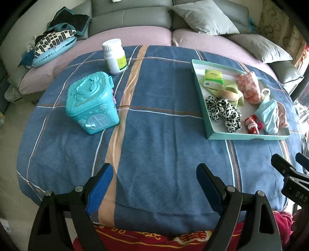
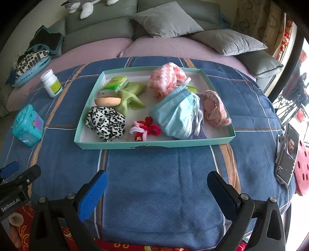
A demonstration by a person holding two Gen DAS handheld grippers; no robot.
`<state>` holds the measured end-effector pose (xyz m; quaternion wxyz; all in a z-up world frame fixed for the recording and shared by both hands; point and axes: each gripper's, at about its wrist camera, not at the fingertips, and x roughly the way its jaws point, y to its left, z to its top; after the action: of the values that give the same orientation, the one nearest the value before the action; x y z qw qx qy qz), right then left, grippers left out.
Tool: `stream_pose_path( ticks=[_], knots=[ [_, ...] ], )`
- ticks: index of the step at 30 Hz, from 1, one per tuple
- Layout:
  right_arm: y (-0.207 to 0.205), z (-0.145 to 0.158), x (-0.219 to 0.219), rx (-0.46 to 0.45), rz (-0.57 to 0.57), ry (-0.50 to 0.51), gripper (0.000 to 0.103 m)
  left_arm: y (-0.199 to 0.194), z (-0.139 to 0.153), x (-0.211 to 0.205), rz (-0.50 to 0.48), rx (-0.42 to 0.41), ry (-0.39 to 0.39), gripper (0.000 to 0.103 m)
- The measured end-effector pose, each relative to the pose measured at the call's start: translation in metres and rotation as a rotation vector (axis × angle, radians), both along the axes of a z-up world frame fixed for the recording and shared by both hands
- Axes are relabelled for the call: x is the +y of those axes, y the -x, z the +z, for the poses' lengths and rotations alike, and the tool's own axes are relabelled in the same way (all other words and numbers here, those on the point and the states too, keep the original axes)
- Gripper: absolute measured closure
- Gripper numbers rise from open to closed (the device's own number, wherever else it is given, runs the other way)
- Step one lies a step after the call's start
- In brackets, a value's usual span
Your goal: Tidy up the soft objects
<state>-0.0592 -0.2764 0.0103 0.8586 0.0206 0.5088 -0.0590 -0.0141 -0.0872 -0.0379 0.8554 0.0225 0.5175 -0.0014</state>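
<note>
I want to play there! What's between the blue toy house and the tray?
Only bare blue blanket lies between the toy house and the tray, clearest in the left wrist view.

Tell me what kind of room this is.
Likely a home living room: a grey sofa with throw pillows stands behind a table under a blue plaid cloth, and a plush toy lies on the sofa back.
</note>
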Motion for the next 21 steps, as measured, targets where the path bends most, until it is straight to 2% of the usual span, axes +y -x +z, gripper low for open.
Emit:
stream_pose_path(
  ticks=[10,21],
  knots=[
    [0.001,0.001,0.0,-0.01,-0.006,-0.002,0.0,0.002,0.002,0.008,0.035,-0.015,0.033,0.015],
    [0.001,0.001,0.006,-0.008,0.017,0.027,0.0,0.006,0.007,0.009,0.056,-0.05,0.014,0.015]
  ],
)
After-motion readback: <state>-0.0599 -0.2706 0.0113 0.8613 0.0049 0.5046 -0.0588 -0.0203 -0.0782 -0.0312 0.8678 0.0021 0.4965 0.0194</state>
